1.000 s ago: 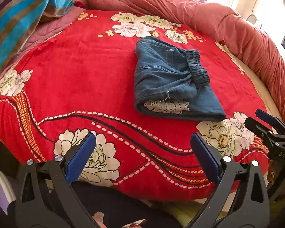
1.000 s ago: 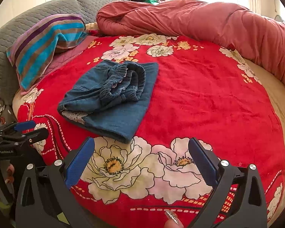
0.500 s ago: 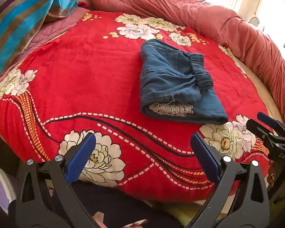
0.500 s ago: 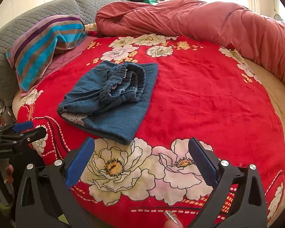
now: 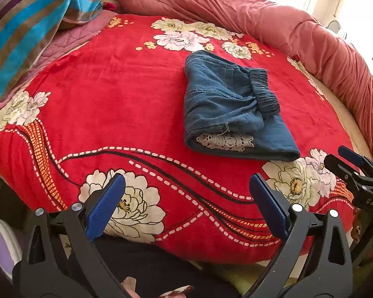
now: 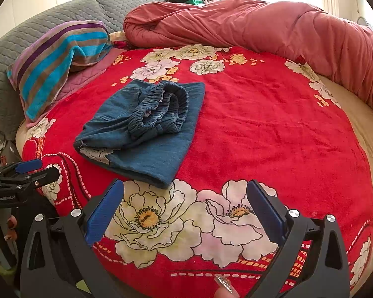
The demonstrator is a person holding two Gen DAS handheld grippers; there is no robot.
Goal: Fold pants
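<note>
Blue denim pants lie folded into a compact bundle on the red flowered blanket, elastic waistband on top and a white lace trim showing at the near edge. My left gripper is open and empty, held back over the blanket's near edge, well short of the pants. Open and empty too, my right gripper hovers over the big white flowers just in front of the bundle. Each gripper shows at the side of the other's view: the right gripper and the left gripper.
A rolled pink-red duvet curves along the far and right side of the round bed. A striped towel lies at the left on a grey quilted headboard. Bare beige mattress shows at the right.
Both grippers have drawn slightly back and shifted; the pants appear a little further right in the left wrist view. The pants themselves lie as before, and both grippers stay open.
</note>
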